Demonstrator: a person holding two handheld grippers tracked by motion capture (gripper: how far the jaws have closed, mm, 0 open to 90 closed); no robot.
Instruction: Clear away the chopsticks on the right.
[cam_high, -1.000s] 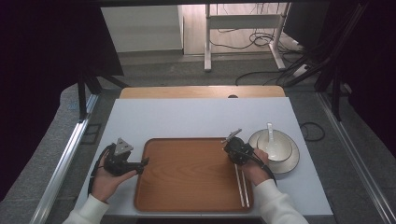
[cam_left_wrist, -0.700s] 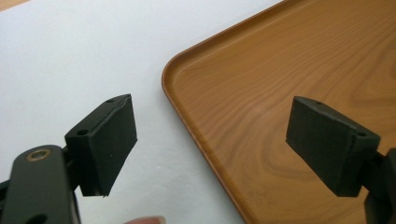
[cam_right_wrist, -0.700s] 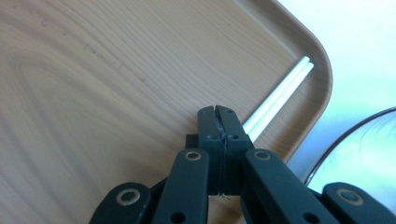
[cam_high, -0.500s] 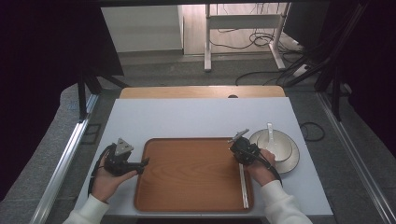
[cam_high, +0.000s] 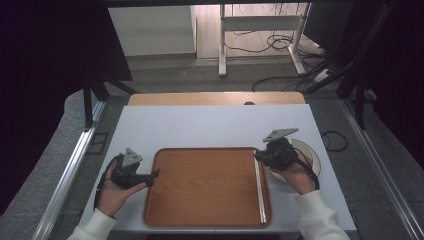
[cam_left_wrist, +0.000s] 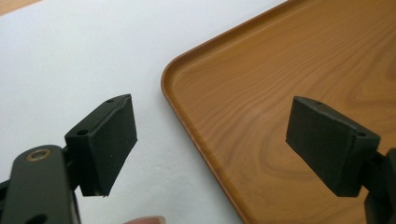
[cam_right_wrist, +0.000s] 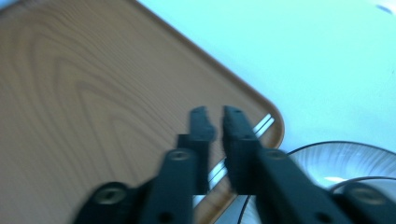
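The left gripper (cam_high: 150, 176) rested at the left rim of the wooden tray (cam_high: 200, 185) on the table (cam_high: 210, 125), fingers (cam_left_wrist: 105, 140) spread wide and empty. The chopsticks (cam_high: 260, 190) lay along the tray's right edge, near of the right gripper (cam_high: 259, 155). Its fingers (cam_right_wrist: 236, 126) had just been opening; they stood narrowly apart, above the chopsticks, gripping nothing. The plate (cam_high: 309, 152) sat right of the tray.

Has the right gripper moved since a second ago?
Yes. The right gripper, its jaws just opening with nothing between them, has left the chopsticks on the tray and pulled right, toward the plate.
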